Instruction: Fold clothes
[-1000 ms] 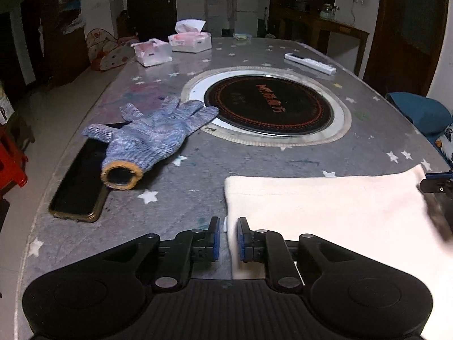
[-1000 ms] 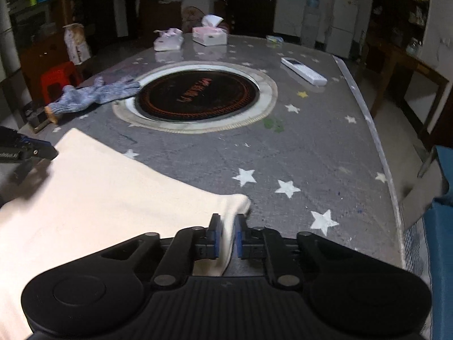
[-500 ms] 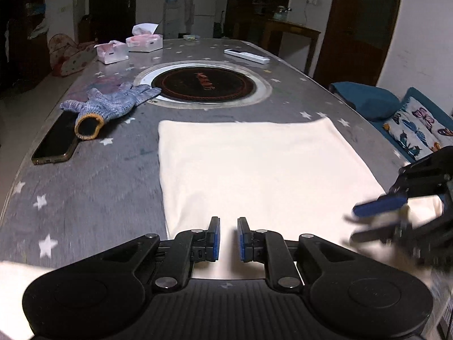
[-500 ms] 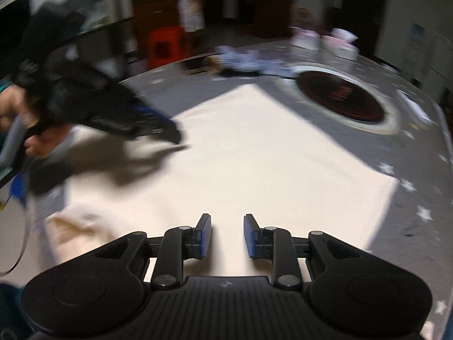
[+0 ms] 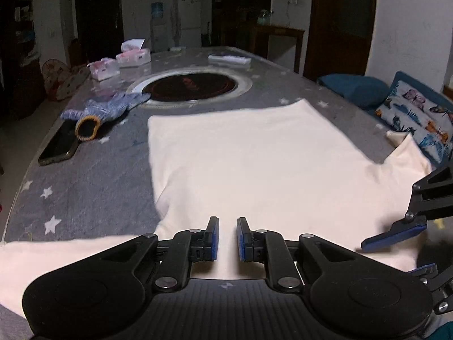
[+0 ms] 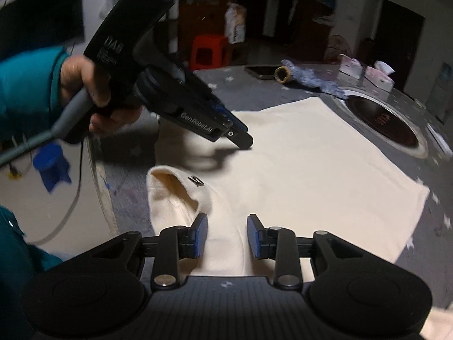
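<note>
Now both tongs, left and right, hang released above the seemingly flat cream shirt.

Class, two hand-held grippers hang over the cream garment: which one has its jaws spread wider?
The right hand-held gripper, by the collar; the left hand-held gripper shows a narrower gap.

My right claw is cut off by the left view's edge. The cream shirt runs under both housings, its near hem hidden. My left hand is motion-blurred.
</note>
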